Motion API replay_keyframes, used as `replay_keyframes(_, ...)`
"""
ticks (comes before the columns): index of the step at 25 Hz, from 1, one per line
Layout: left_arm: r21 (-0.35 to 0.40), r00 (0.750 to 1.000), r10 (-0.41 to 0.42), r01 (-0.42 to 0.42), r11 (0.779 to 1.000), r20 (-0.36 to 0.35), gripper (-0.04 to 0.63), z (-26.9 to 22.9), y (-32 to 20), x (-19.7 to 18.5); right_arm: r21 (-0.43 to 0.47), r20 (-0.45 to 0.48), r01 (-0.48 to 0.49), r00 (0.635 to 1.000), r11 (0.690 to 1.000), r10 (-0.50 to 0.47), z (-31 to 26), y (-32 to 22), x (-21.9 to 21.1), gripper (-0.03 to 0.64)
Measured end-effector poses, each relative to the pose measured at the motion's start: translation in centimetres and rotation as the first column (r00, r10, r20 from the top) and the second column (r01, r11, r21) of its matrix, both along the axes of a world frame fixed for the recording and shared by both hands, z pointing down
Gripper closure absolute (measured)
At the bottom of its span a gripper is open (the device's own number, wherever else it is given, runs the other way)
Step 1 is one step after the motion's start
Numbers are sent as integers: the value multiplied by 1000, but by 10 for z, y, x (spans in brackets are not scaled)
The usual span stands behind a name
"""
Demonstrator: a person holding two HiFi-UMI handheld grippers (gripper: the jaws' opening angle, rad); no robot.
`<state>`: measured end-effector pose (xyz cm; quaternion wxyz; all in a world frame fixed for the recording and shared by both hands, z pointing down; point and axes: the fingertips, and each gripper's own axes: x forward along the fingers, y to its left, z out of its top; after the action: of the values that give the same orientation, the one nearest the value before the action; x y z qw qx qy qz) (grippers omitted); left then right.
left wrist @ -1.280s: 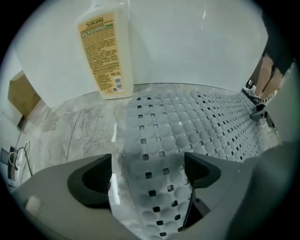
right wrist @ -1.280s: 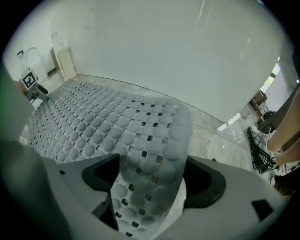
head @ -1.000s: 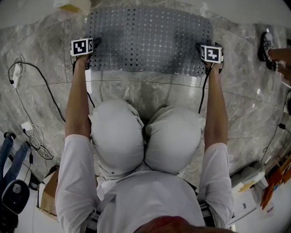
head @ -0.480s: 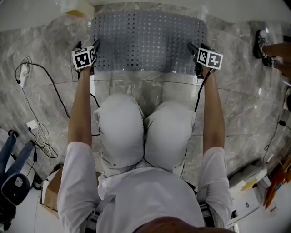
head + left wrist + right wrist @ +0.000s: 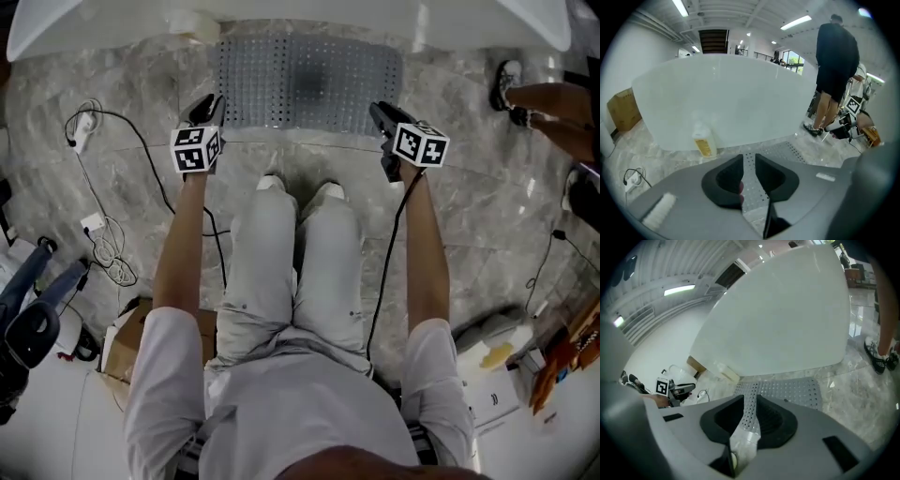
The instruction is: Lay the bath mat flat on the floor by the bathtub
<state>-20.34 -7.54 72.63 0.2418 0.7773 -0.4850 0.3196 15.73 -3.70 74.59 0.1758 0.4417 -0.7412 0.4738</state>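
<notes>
The grey perforated bath mat [image 5: 309, 82] lies flat on the marble floor against the white bathtub [image 5: 281, 11]. My left gripper [image 5: 208, 105] hangs in the air over the mat's near left corner, lifted off it. The right gripper [image 5: 380, 114] hovers the same way by the near right corner. Both pairs of jaws are closing to a narrow gap with nothing between them. In the left gripper view the mat [image 5: 780, 151] shows on the floor through the gap of that gripper [image 5: 749, 161]. The right gripper view shows the mat [image 5: 787, 391] beyond its gripper [image 5: 750, 404].
A small bottle [image 5: 192, 23] stands at the tub's foot, left of the mat. Cables and a plug strip [image 5: 94, 122] lie on the floor at left, with a cardboard box [image 5: 122, 342] behind me. Another person's shoe [image 5: 509, 80] and leg are at the right.
I have risen from a crouch to standing. Both grippers have let go of the mat's near corners, lifted and drawn back, and their jaws have narrowed. The mat stays flat.
</notes>
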Motion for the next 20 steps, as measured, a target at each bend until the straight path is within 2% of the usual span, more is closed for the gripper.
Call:
replay_keyframes(4, -9, 1000, 7, -7, 1000, -5, 594, -86, 21, 17, 16, 20, 1, 1000, 1000, -1, -94, 11, 2, 589)
replay_keyframes(6, -5, 999, -12, 11, 1000, -32, 594, -132, 27, 24, 41, -1, -4, 1000, 999, 4, -143, 15, 8, 612)
replay_keyframes(11, 45, 989, -73, 80, 996, -129, 594, -260, 43, 37, 157, -68, 9, 998, 987, 2, -276, 33, 19, 614)
replay_keyframes(16, 130, 968, -89, 121, 984, -234, 594, -387, 65, 52, 298, -77, 0, 997, 955, 24, -405, 52, 21, 615)
replay_keyframes(20, 208, 968, -32, 86, 974, -250, 594, -475, 87, 66, 407, -87, -20, 994, 913, 60, -500, 67, 23, 615)
